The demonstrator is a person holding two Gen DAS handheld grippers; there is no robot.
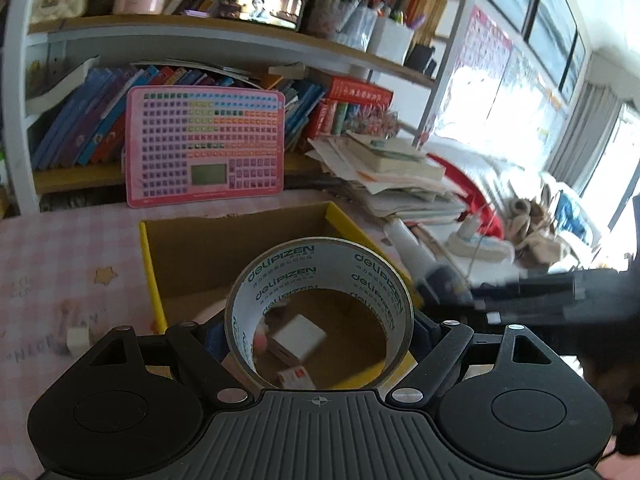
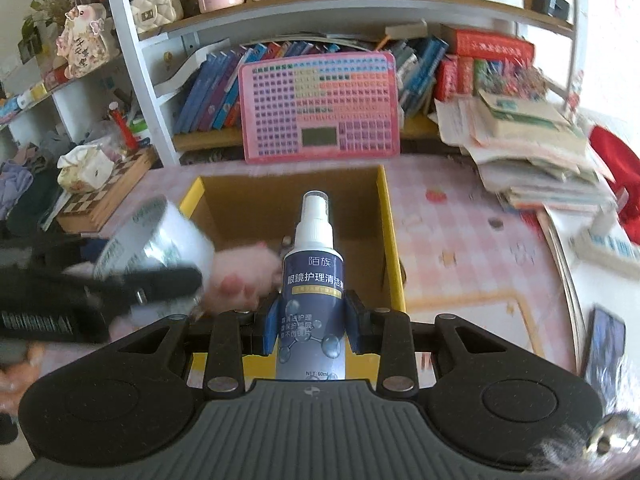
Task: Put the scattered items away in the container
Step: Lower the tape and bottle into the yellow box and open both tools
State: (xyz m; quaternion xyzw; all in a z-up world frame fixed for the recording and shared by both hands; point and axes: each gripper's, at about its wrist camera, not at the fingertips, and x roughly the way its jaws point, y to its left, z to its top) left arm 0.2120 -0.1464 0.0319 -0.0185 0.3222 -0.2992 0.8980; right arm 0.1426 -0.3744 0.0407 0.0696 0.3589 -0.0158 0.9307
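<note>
My left gripper is shut on a roll of clear tape and holds it above the open yellow cardboard box. Through the roll I see small white boxes lying inside the box. My right gripper is shut on a dark blue spray bottle with a white nozzle, upright, over the near edge of the same box. A pink plush item lies inside the box. The tape roll and left gripper show blurred at left in the right wrist view; the bottle shows blurred at right in the left wrist view.
A pink keyboard-style board leans on the bookshelf behind the box. A stack of books and papers sits at the right. A small white item lies on the pink checked tablecloth. A phone lies at the right edge.
</note>
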